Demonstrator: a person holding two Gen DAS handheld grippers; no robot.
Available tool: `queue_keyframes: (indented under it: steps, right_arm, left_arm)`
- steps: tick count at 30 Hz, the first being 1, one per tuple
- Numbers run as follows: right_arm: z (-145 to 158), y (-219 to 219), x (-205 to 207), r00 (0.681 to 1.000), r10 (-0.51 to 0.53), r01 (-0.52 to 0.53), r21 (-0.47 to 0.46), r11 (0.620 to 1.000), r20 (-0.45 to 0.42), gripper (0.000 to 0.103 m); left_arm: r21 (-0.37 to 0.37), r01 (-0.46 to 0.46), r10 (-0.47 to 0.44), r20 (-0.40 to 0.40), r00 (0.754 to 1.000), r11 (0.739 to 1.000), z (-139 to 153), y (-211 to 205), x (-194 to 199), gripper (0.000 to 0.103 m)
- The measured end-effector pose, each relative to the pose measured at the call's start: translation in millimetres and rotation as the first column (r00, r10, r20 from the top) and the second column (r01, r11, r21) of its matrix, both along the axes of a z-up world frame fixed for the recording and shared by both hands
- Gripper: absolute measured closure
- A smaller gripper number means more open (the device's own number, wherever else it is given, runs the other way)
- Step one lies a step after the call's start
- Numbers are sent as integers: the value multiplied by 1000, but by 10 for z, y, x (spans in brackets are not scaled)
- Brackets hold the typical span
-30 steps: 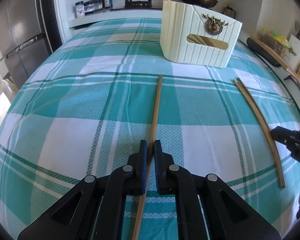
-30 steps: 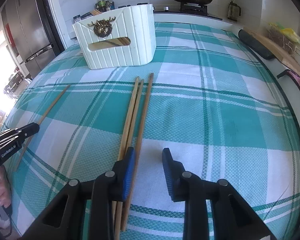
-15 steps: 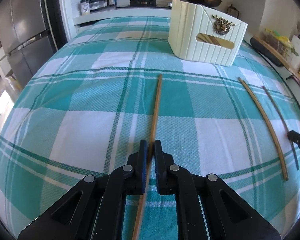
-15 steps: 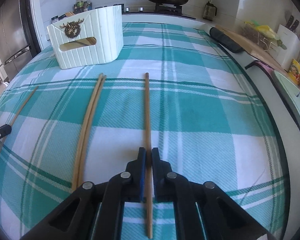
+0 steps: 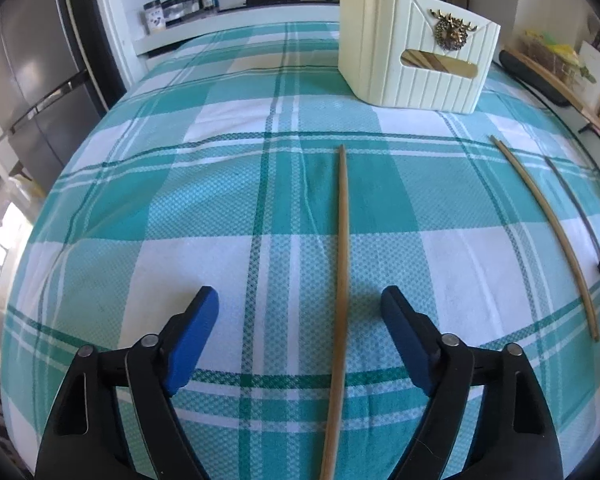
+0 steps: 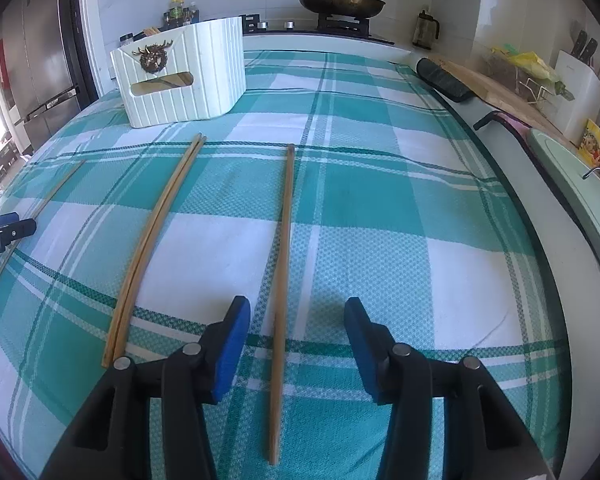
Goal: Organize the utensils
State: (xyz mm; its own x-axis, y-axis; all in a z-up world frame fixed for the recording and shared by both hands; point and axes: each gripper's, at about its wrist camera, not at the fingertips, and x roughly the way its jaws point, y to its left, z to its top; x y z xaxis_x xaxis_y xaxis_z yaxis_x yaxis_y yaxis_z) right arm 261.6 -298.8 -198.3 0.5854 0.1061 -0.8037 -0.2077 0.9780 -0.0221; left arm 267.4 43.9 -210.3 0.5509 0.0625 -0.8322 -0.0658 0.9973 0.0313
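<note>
Tablecloth (image 5: 220,208): woven cloth, teal-and-white check, matt, fine waffle texture. Chopstick (image 5: 342,264): pale wood or bamboo, smooth, dull sheen. Paired chopsticks (image 6: 156,232): same wood, matt. Caddy (image 5: 412,60): cream ribbed plastic, matt, with a brassy metal stag emblem (image 5: 452,34). Left gripper (image 5: 300,306): black matt plastic arms, blue rubbery pads (image 5: 198,332), bright metal rivets. Pan (image 6: 340,2): dark metal, glossy. Fridge (image 6: 44,52): brushed steel look.

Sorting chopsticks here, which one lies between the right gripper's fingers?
The lone chopstick lying apart on the cloth, right of the touching pair; the open right gripper straddles it.
</note>
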Motion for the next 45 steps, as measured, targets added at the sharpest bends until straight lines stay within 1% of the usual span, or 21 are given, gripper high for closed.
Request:
queue_keyframes:
  steps: [2, 5, 7, 16, 41, 43, 45]
  right_arm:
    - [-13, -14, 39, 1000, -1, 1, 4, 1000, 6, 45]
    - [-22, -29, 78, 1000, -6, 6, 9, 1000, 7, 40]
    - [-27, -32, 91, 1000, -8, 8, 13, 1000, 10, 39]
    - [-35, -53, 101, 1000, -10, 10, 24, 1000, 11, 37]
    - [-33, -52, 101, 1000, -10, 10, 24, 1000, 11, 37]
    - [-32, -57, 103, 1000, -10, 10, 26, 1000, 10, 37]
    - [-32, -62, 105, 1000, -9, 9, 30, 1000, 8, 37]
  left_arm:
    - [-10, -10, 10, -11, 1000, 1000, -22, 49, 35, 7]
    - [-22, -16, 15, -15, 1000, 1000, -51, 97, 51, 1]
    - [-24, -14, 14, -12, 1000, 1000, -60, 105, 52, 0]
    - [-28, -11, 11, 9, 1000, 1000, -67, 110, 43, 0]
    - [-26, -11, 11, 10, 1000, 1000, -62, 102, 42, 1]
    - [-28, -1, 1, 2, 1000, 1000, -56, 100, 46, 1]
    - [-31, 34, -35, -14, 999, 999, -45, 108, 53, 1]
